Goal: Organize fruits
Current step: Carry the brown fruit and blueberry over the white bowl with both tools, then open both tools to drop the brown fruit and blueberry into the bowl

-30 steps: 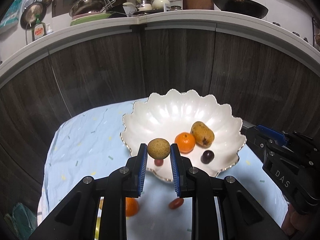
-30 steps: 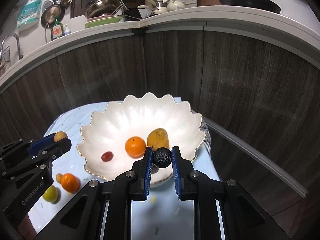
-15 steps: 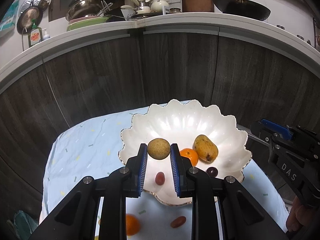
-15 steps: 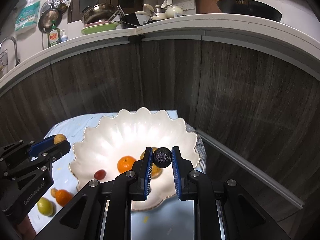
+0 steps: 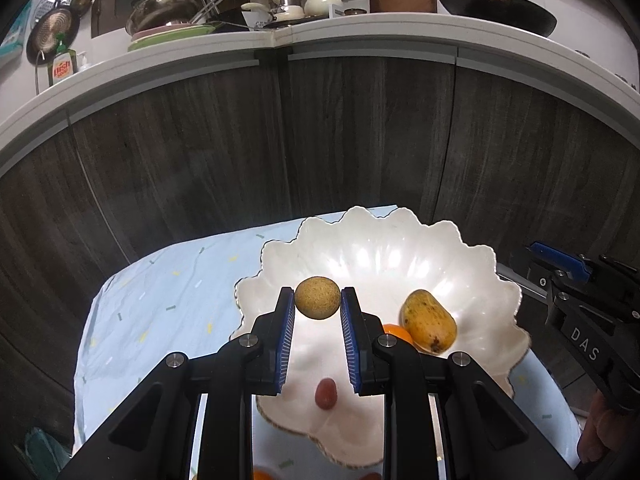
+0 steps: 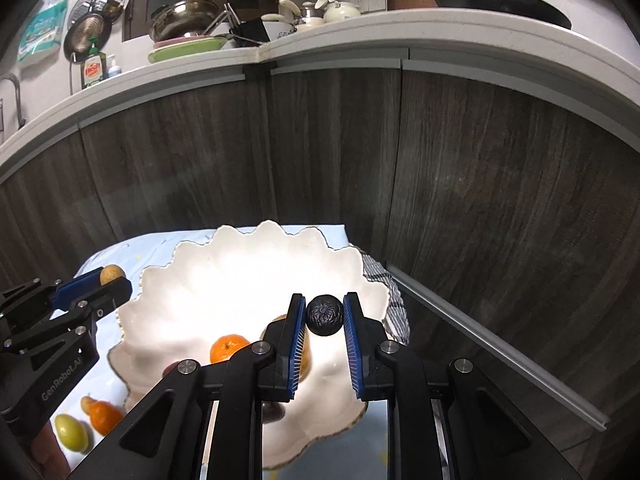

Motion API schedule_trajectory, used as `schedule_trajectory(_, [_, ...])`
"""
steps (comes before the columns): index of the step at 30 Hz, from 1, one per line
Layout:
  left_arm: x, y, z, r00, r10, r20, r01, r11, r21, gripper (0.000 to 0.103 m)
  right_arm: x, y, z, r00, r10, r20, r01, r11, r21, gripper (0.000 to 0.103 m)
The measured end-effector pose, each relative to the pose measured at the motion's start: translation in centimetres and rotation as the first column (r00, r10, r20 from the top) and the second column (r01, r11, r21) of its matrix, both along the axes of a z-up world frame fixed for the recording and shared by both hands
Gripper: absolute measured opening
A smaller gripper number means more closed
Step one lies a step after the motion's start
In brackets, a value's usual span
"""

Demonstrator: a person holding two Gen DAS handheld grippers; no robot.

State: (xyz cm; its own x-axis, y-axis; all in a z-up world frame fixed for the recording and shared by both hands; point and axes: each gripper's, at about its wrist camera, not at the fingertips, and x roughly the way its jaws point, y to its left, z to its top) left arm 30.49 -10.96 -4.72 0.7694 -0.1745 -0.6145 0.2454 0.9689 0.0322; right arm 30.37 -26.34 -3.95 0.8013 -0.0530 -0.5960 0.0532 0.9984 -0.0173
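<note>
Now, nearest the lens in the left wrist view, the left gripper [image 5: 318,312] is clamped on a round tan fruit [image 5: 317,297], carried above the white scalloped bowl [image 5: 472,264]; in the right wrist view the right gripper [image 6: 325,314] is clamped on a small dark wrinkled fruit [image 6: 325,315], also over the bowl; below, in the bowl, a red grape-like fruit [image 5: 326,393] lies at 6 o'clock of the tan fruit, a mango [image 5: 429,326] at 3 o'clock, and an orange [image 6: 229,348] sits beside it; outside the bowl at 8 o'clock, on the pale blue cloth [image 5: 160,300], rest a second orange [image 6: 105,417] and a yellow-green fruit [image 6: 72,432]; beyond stand dark wood cabinet doors [image 5: 200,160] under a white counter [image 5: 360,36]; judging by this, the step is placing both fruits; best to lower each toward a bare patch of bowl, clear of the mango and grape, and part the tongs only near the surface so round fruit does not roll or bounce over the rim
</note>
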Motion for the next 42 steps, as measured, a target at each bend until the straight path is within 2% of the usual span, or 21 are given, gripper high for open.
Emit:
schedule_trajectory(13, [4.5,-0.6,-2.4,0.996,-0.015,-0.089,0.015,1.0,0.0,0.024,3.6,-0.7,-1.9,0.997,-0.012,-0.07,0.012,1.0,0.006,0.02])
schedule_trajectory(21, [5.3,-0.8,-3.6,0.991,-0.014,-0.132,0.014,1.0,0.004,0.024,5.2,-1.0,-3.3,0.989,-0.02,-0.148,0.024,0.999,0.027,0.02])
schedule_trajectory(24, [5.3,-0.7,-3.8,0.99,-0.006,-0.138,0.007,1.0,0.011,0.03,5.4,-0.9,-3.5,0.986,-0.028,-0.162,0.031,0.999,0.018,0.021])
schedule_trajectory(25, [5.3,-0.7,-3.8,0.99,-0.003,-0.138,0.004,1.0,0.009,0.034,5.4,-0.9,-3.6,0.985,-0.029,-0.168,0.032,0.999,0.018,0.024])
schedule_trajectory(26, [5.3,-0.7,-3.8,0.991,-0.001,-0.137,0.003,1.0,0.009,0.035,5.5,-1.0,-3.7,0.985,-0.032,-0.171,0.036,0.999,0.017,0.035])
schedule_trajectory(28, [5.2,-0.6,-3.7,0.991,-0.001,-0.133,0.003,1.0,0.014,0.04,5.3,-0.9,-3.6,0.986,-0.041,-0.164,0.043,0.999,0.01,0.048])
schedule_trajectory(38, [4.3,-0.1,-2.7,0.995,0.016,-0.1,-0.014,1.0,0.023,0.064,4.3,-0.9,-2.6,0.989,-0.053,-0.14,0.055,0.998,0.009,0.068])
schedule_trajectory(42, [3.9,0.2,-2.1,0.996,0.024,-0.089,-0.022,0.999,0.025,0.07,3.9,-0.7,-2.2,0.99,-0.052,-0.133,0.054,0.998,0.011,0.069])
